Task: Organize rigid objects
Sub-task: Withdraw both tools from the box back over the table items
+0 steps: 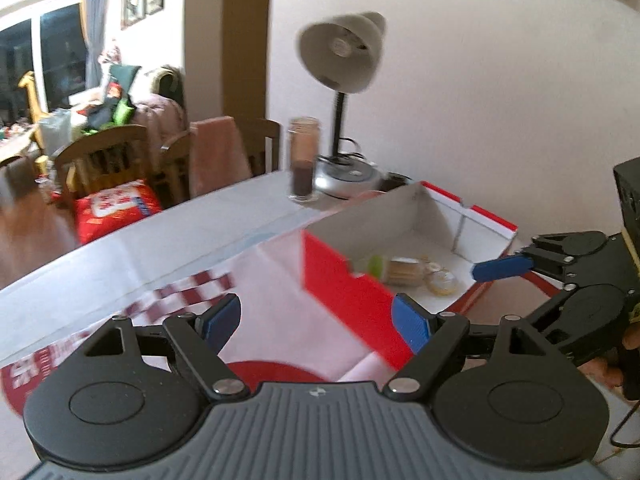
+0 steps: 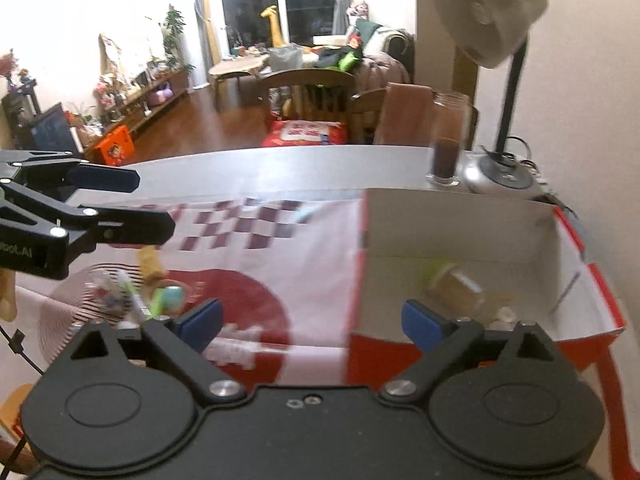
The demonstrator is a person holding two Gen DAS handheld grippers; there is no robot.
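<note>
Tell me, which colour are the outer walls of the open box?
Red outside, white inside; the box shows this best in the left wrist view.

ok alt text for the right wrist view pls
The right gripper hangs open and empty over a red and white cloth, beside an open red box holding a jar. Small toys lie on the cloth to the left, near the left gripper.

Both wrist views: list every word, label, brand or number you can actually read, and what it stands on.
"...booLAI": white letters, cut off at the frame edge, on the black body of the left hand-held gripper.
Red bag on the floor by the chairs: white print, too blurred to read.
Red and white cloth on the table: white marks at its near left edge, too blurred to read.
Red and white box: no readable text.
</note>
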